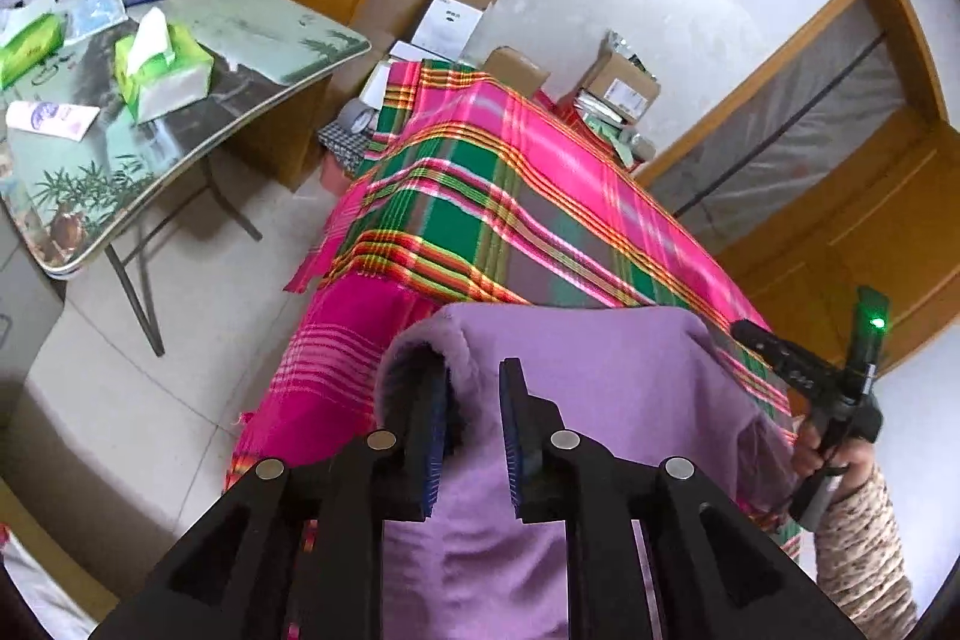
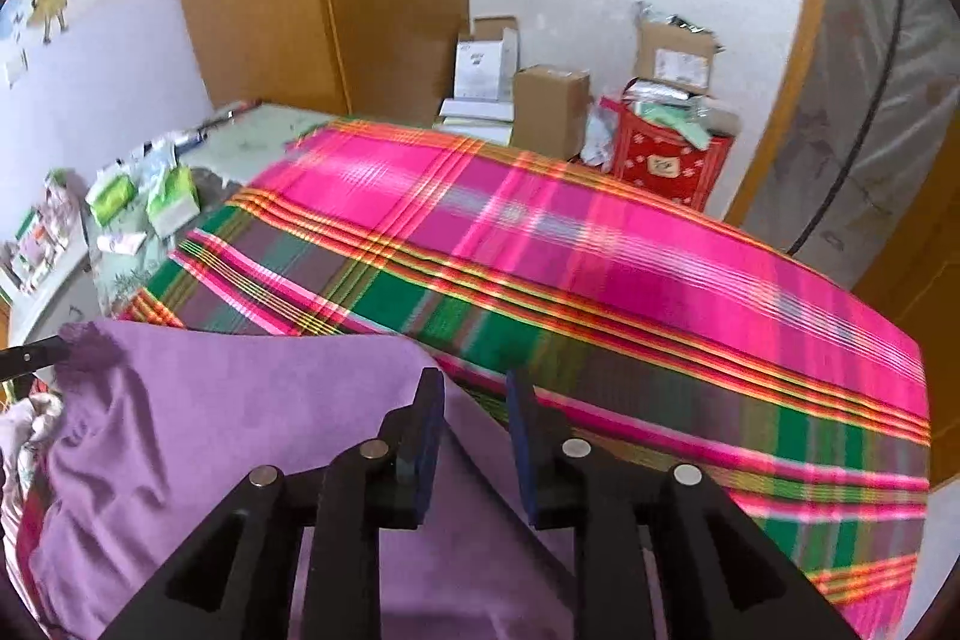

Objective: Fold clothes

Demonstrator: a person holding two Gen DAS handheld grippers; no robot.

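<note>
- While the purple garment (image 1: pixel 600 376) is draped over the near edge of the plaid-covered table (image 1: pixel 480 196), the folding looks barely begun: the cloth is bunched and creased, with no clean fold line showing in either view.
- Your left gripper (image 1: pixel 474 436) sits over the garment's fuzzy rolled edge, at the garment's left end; its jaws stand narrowly apart, with cloth between and below them, but I cannot tell whether they pinch it.
- Your right gripper (image 2: pixel 474 436) hovers at the garment's right end, where the purple cloth meets the plaid; its jaws are likewise narrowly parted, and a grip is not clear from the view.
- The rest of the plaid cloth (image 2: pixel 600 244) beyond the garment is bare, so you have room to spread it flat there.
- Left to do, by my judgement: get the garment fully onto the table, smooth it, then make every fold.
- The tissue boxes (image 1: pixel 162 64) lie on a separate folding table (image 1: pixel 252 40), well apart from the garment.
</note>
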